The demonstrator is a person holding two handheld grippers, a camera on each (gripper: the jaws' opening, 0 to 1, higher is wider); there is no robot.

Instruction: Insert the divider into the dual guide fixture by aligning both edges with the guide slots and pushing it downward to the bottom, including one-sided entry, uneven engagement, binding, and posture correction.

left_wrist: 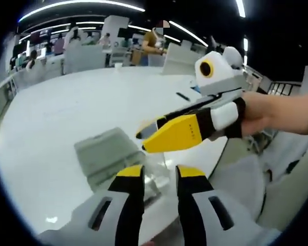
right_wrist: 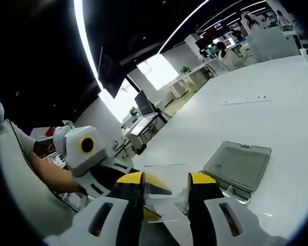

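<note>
A clear, thin divider stands between the yellow-tipped jaws of my right gripper, spanning the gap from jaw to jaw. The right gripper reaches in from the right in the left gripper view, held by a hand, its tips just above my left gripper. A glassy piece of the divider shows between the left jaws; whether they press on it is unclear. The grey dual guide fixture lies flat on the white table, just beyond the left jaws, and to the right of the right jaws.
The round white table stretches far ahead, with a thin dark strip lying on it. Its near edge runs close under both grippers. Desks, white chairs and people fill the far background. A hand holds the left gripper.
</note>
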